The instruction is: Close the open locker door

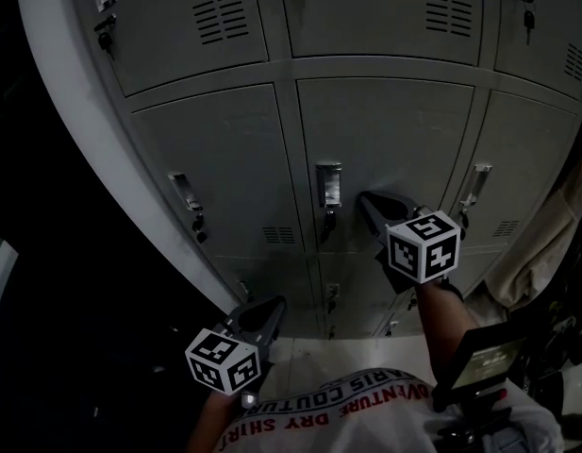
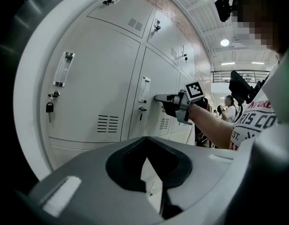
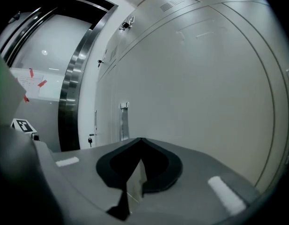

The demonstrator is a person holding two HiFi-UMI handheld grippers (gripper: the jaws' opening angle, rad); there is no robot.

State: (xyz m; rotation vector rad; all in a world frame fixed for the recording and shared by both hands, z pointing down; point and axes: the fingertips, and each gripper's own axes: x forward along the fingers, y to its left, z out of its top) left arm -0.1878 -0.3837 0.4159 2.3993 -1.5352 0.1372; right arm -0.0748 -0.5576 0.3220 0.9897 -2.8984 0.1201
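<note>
A wall of grey lockers fills the head view. The middle locker door (image 1: 390, 154) with its metal handle (image 1: 328, 185) looks flush with its neighbours; no gap shows. My right gripper (image 1: 363, 197) is shut and empty, its tip against or just off that door, right of the handle. The left gripper view shows the right gripper (image 2: 157, 97) from the side, level with the handle (image 2: 144, 89). In the right gripper view the door (image 3: 205, 93) is very close. My left gripper (image 1: 276, 303) hangs low and back from the lockers, shut on nothing.
The left neighbouring locker (image 2: 88, 88) carries a padlock (image 2: 49, 108). A steel door frame (image 3: 74, 93) stands past the locker row. Beige cloth (image 1: 545, 243) hangs at the right. People (image 2: 227, 108) stand far down the hall. Pale floor tiles (image 1: 309, 355) lie below.
</note>
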